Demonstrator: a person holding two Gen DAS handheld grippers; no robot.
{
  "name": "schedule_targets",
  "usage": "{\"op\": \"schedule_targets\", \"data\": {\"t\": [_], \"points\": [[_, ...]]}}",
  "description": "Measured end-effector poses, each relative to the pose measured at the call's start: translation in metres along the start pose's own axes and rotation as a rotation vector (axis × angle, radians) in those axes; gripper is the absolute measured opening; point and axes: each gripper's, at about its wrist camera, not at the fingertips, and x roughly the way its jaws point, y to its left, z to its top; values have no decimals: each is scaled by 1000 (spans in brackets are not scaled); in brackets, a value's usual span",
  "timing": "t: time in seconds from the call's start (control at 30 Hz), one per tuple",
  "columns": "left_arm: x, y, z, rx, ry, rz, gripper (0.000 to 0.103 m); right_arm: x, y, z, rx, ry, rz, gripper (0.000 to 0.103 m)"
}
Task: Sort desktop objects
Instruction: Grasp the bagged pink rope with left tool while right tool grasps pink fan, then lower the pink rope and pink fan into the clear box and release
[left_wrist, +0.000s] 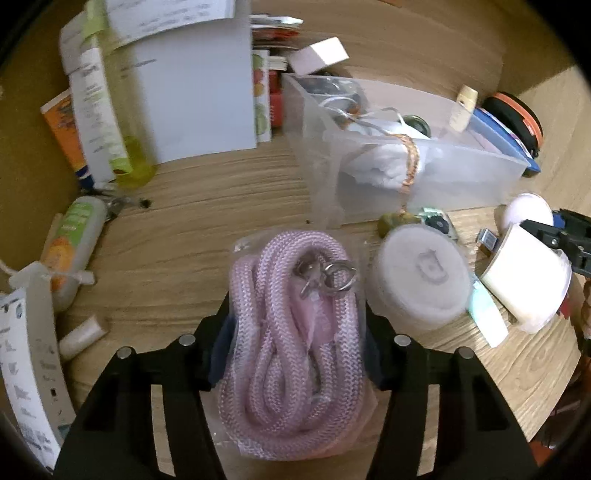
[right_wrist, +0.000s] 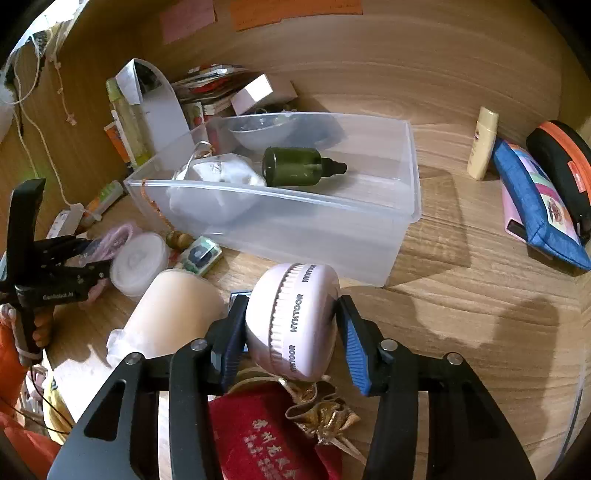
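A coiled pink rope in a clear bag (left_wrist: 280, 387) lies on the wooden desk, and my left gripper (left_wrist: 297, 339) is shut on it, pads pressing both sides of the bag. The same left gripper (right_wrist: 92, 258) shows at the far left of the right wrist view. My right gripper (right_wrist: 291, 306) is shut on a round pale pink case (right_wrist: 314, 291) with lettering round its rim, held on edge. Behind both stands a clear plastic bin (right_wrist: 406, 206) with a dark green bottle (right_wrist: 299, 166) and a white cloth bundle (right_wrist: 218, 184) inside.
A white lidded tub (left_wrist: 421, 273) and a cream roll (right_wrist: 177, 310) lie between the grippers. A red pouch (right_wrist: 266, 435) sits under the right gripper. A blue pouch (right_wrist: 535, 206), black-orange case (right_wrist: 561, 162) and cream bottle (right_wrist: 482, 144) are right. Books (left_wrist: 195, 92) and a tube (left_wrist: 74, 243) crowd the left.
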Motion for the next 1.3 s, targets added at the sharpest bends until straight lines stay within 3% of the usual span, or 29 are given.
{"op": "schedule_targets", "data": {"t": [0.37, 0.7, 1.3], "points": [[-30, 8, 7, -85, -115, 12, 56, -28, -3, 11, 22, -89, -3, 44], [-69, -3, 38, -79, -263, -23, 56, -52, 4, 29, -4, -172, -42, 44], [-88, -30, 101, -62, -394, -94, 56, -58, 7, 74, -47, -260, -57, 44]]}}
